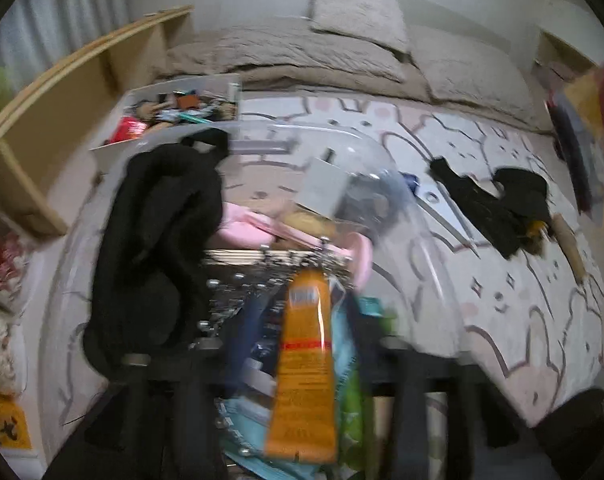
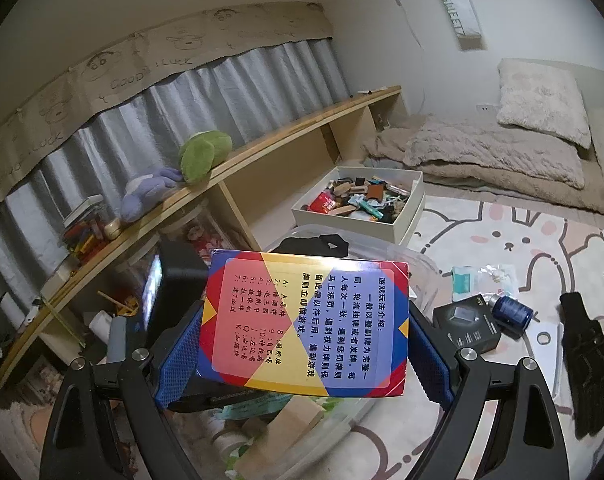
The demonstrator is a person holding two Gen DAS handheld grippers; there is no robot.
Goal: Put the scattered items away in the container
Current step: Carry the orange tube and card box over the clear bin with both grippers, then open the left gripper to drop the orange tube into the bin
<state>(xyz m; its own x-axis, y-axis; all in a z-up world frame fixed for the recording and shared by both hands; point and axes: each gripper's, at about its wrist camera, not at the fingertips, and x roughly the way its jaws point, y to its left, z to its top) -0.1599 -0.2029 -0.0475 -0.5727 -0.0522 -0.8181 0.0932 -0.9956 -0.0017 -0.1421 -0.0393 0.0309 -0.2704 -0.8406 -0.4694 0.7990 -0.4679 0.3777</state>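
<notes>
Support surface: bunny-print rug (image 2: 513, 240) on floor. Landmark: clear plastic bin (image 2: 417, 264) resting on rug. Behind bin, just beside it: white box (image 2: 405, 220) full of small items. Right of bin: black carton (image 2: 467, 326), blue jar (image 2: 513, 314) on its side, light packets (image 2: 471, 278), black garment (image 1: 497, 204). Beyond rug: beige bedding (image 2: 497, 156).

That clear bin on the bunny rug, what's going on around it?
A person is tidying with two handheld grippers. The right gripper holds a colourful card-game box above the clear plastic bin. The left gripper's jaws have just been opening over the bin, with an orange tube between them. Black clothing lies on the bunny rug.
</notes>
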